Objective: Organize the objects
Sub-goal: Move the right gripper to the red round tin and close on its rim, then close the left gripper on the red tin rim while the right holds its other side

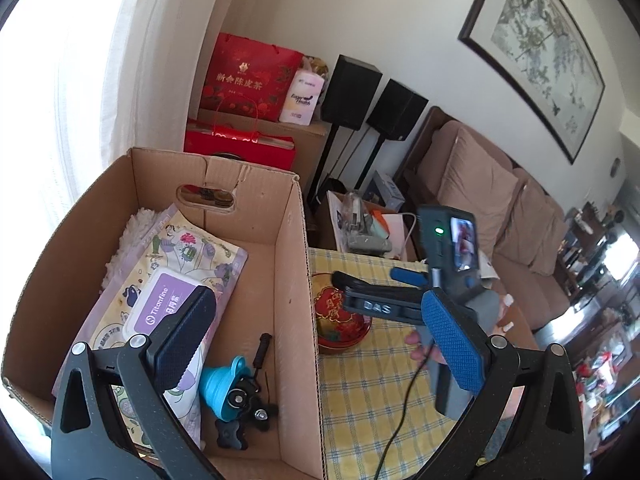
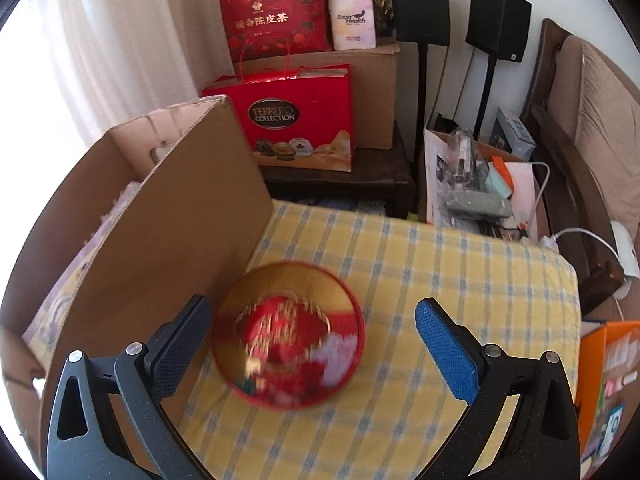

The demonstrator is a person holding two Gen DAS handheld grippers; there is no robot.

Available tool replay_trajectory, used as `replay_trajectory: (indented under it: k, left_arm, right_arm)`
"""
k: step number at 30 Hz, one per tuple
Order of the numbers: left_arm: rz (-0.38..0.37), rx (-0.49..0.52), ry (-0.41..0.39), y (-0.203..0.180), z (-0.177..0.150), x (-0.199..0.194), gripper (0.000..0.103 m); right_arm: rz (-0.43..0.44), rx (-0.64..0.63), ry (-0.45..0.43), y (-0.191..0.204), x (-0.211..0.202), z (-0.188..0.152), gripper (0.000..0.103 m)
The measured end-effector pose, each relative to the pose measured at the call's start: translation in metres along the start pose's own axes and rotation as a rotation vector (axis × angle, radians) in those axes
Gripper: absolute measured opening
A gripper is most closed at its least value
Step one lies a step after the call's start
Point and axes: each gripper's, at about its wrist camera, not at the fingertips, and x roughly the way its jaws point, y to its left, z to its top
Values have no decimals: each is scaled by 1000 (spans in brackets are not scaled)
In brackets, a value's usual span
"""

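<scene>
Your left gripper (image 1: 320, 344) hangs over the cardboard box (image 1: 294, 264), fingers spread, holding nothing. Inside the box lies a wipes pack (image 1: 168, 300) labelled "Titanfine", with a blue funnel (image 1: 224, 384) beside it. Your right gripper (image 2: 314, 344), fingers spread, hovers above the red-and-gold tin (image 2: 288, 336) on the checked desk (image 2: 460, 280), just beside the box. Behind the box stands a "FERRERO COLLECTION" bag (image 2: 296, 120).

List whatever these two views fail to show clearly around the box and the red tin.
- Red tin: right wrist view, motion blur smears its lid design; in the left wrist view the right gripper covers part of it.
- Cardboard box: right wrist view, its near wall hides the contents.
- Wet wipes pack: left wrist view, the fingers of the left gripper cover its lower part.
</scene>
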Motion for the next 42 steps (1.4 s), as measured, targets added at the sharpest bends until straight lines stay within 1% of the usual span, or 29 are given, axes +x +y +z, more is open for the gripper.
replay_trajectory:
  k: [4,6,9,15,20,22,25,29,34,42]
  left_arm:
    - [-6,-5,9,2,0,5,103]
    - [-7,-11,11,4,-1,6,103]
    - [-9,-21,18,8,-2,6,103]
    - [-4,-32,19,16,-3,6,103]
    - [-15,-40,31,17,-6,6,103]
    - [-20,-35,35,14,-8,5,103]
    - [-34,-20,46,6,-12,3,103]
    - [-56,21,64,-13,-19,0,103]
    - [-103,61,89,-42,-29,-1,103]
    - [-135,120,122,-80,-44,4,103]
  right_arm:
    - [12,4,15,1,25,15,98]
    - [25,-9,36,4,38,20,97]
    - [5,-36,70,9,55,25,96]
    - [18,-52,140,11,78,25,93]
    - [83,-82,206,12,88,18,93]
    - [72,-110,230,14,89,12,93]
    - [56,-125,237,13,82,3,93]
    - [41,-107,248,-1,67,-12,93]
    - [24,-49,239,-34,40,-39,93]
    - [5,43,206,-76,-2,-79,94]
